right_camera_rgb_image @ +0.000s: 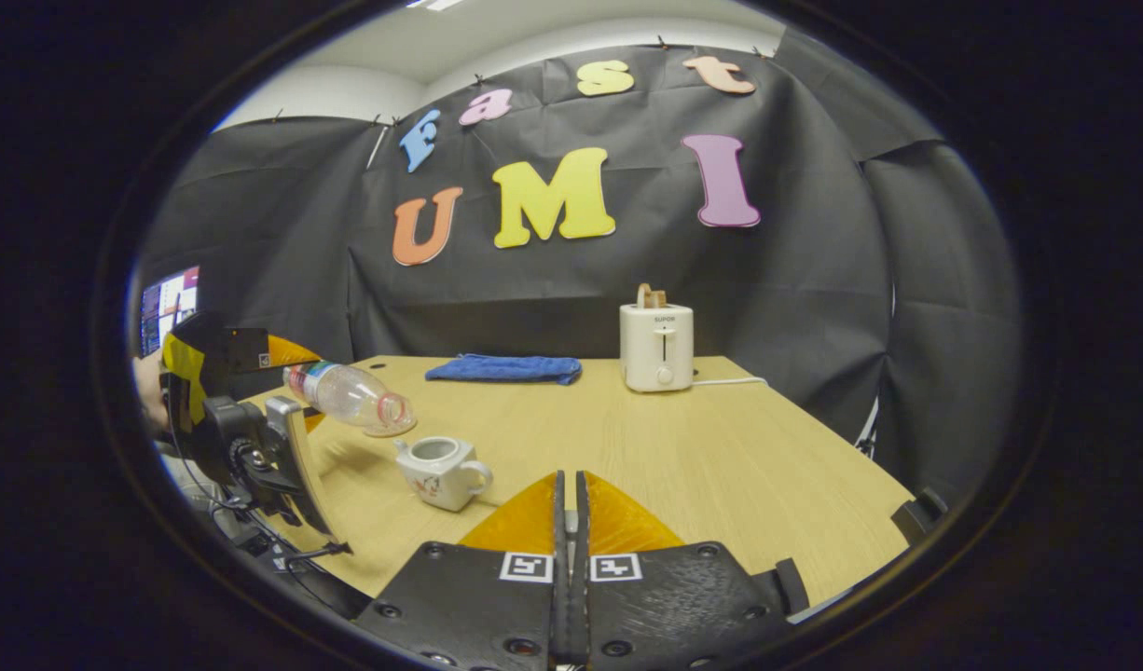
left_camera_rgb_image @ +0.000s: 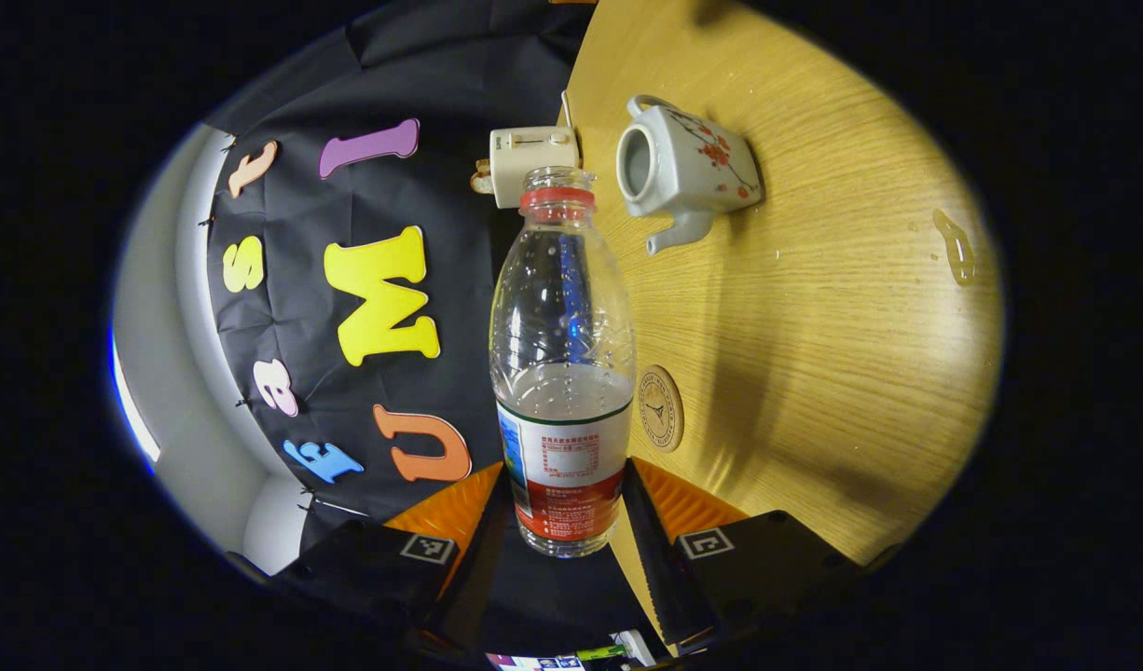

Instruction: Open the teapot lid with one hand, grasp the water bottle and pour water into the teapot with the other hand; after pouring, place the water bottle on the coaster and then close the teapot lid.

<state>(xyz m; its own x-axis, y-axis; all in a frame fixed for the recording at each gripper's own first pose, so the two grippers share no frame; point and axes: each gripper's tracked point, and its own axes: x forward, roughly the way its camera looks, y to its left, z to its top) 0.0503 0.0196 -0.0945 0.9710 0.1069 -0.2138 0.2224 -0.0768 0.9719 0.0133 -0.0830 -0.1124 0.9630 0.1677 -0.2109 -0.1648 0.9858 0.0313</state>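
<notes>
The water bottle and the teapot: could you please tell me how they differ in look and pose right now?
The water bottle is clear plastic, held by the left gripper off the table; the teapot is opaque white with a red flower pattern and stands on the table. The bottle lies tilted, mouth toward the teapot; the teapot sits upright. Both are open on top.

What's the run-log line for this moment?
left claw: shut on water bottle, tipped | teapot: lid off | right claw: shut

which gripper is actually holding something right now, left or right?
The left gripper: its fingers clamp the label end of the uncapped water bottle, tipped toward the open teapot. The right gripper has its fingers closed together with nothing visible between them.
</notes>
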